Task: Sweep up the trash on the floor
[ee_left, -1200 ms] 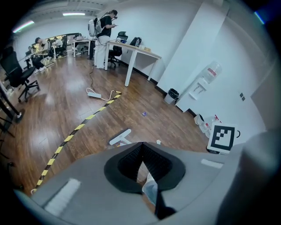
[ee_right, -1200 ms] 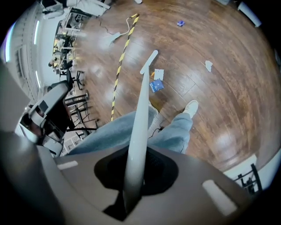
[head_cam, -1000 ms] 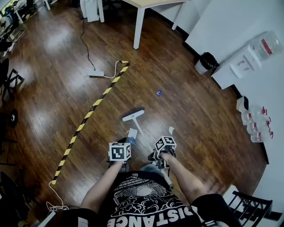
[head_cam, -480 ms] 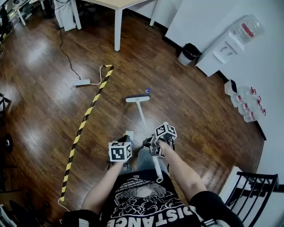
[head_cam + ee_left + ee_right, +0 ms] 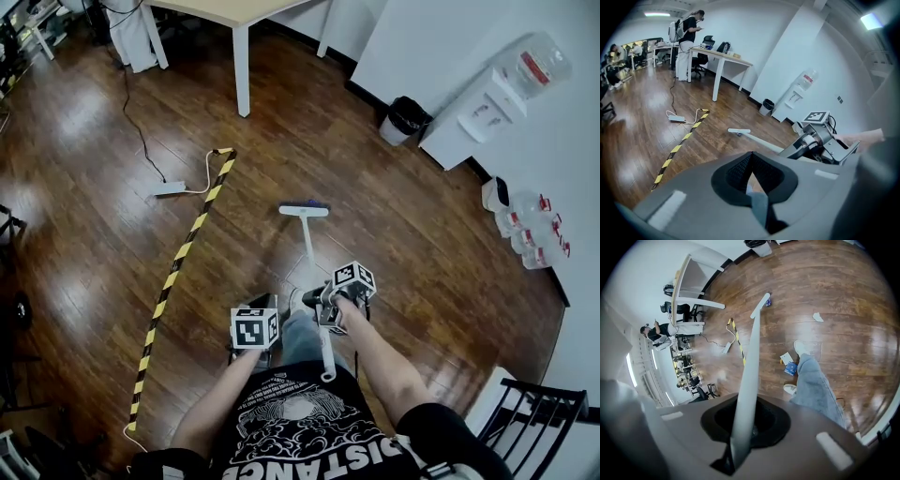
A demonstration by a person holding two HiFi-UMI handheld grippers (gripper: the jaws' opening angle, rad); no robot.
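Item: long white-handled broom (image 5: 313,253), its flat head resting on the dark wooden plank floor (image 5: 431,253), handle slanting back to the person.

Right gripper (image 5: 744,427): jaws clamped on the broom handle, which runs straight out between them.

Left gripper (image 5: 752,180): jaws drawn nearly together in a narrow V, pinching a thin grey-blue strip (image 5: 759,206); what the strip belongs to cannot be told.

Trash: small blue scrap (image 5: 768,300) just beside the broom head; crumpled white scrap (image 5: 818,317) lying apart on the bare floor.

Surroundings: yellow-and-black striped tape (image 5: 183,246) running diagonally left of the broom; black waste bin (image 5: 405,119) by the white wall.
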